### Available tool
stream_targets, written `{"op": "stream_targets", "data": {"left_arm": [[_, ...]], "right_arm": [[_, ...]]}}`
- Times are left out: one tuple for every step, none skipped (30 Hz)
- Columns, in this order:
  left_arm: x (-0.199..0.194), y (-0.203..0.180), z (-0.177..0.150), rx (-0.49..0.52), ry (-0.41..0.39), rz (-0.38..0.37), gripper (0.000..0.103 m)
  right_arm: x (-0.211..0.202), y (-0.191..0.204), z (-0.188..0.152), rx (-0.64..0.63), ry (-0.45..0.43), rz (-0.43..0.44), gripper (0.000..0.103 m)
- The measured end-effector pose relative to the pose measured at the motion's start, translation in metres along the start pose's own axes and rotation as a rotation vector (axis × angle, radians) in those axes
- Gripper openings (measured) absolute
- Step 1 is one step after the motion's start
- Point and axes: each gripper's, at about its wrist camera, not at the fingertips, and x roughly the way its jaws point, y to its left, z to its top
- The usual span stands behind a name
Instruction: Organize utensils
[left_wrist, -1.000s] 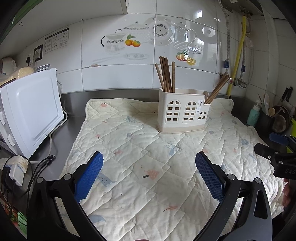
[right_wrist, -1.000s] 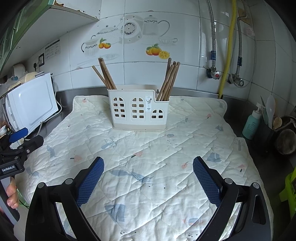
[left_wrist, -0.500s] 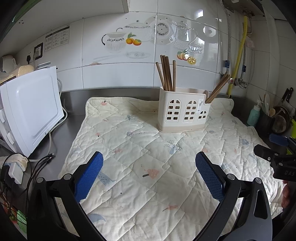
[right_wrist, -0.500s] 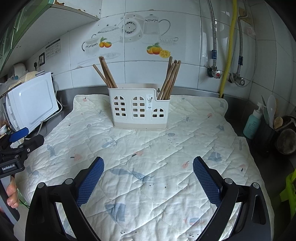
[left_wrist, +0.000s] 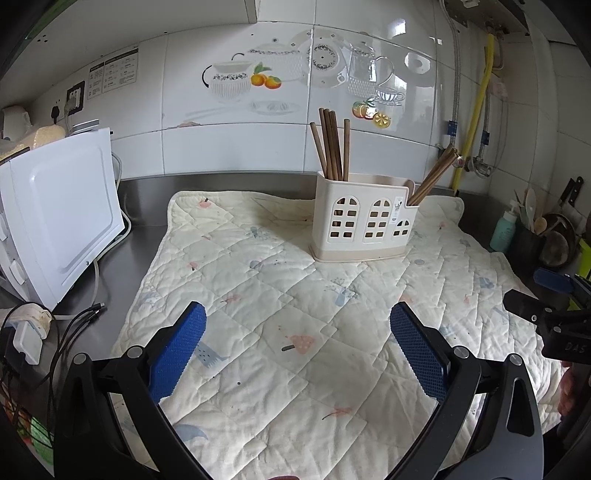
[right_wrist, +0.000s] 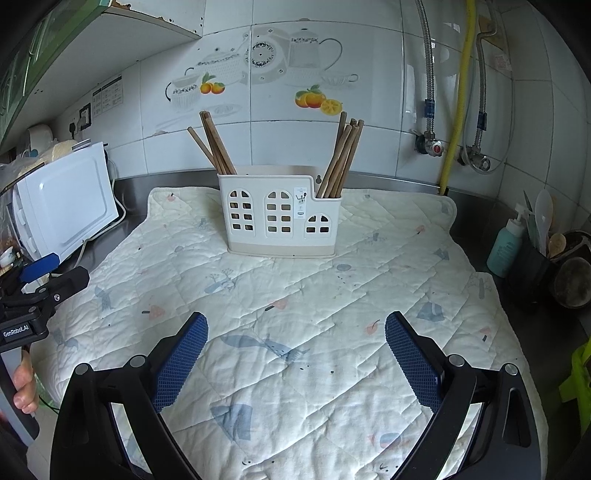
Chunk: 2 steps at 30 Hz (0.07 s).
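Nothing much has shifted since a second ago; both my claws are still hovering over the quilted mat. Through the left wrist view, I am holding my left gripper level and low at the near edge, jaws spread wide and empty. The utensil holder is standing far ahead, slightly right, its chopsticks pointing up, another bunch leaning right. Through the right wrist view, my right gripper is likewise gaping wide, empty, facing the holder straight ahead at the far side.
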Motion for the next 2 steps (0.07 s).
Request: {"op": "stream_targets", "data": {"left_arm": [[0.0, 0.0001, -0.0002, 0.0, 0.0, -0.001, 0.099], [0.0, 0.0003, -0.0003, 0.0, 0.0, -0.001, 0.099]], "right_arm": [[0.0, 0.0001, 0.0, 0.0, -0.001, 0.0, 0.094], [0.0, 0.0001, 0.0, 0.0, 0.0, -0.001, 0.094]]}}
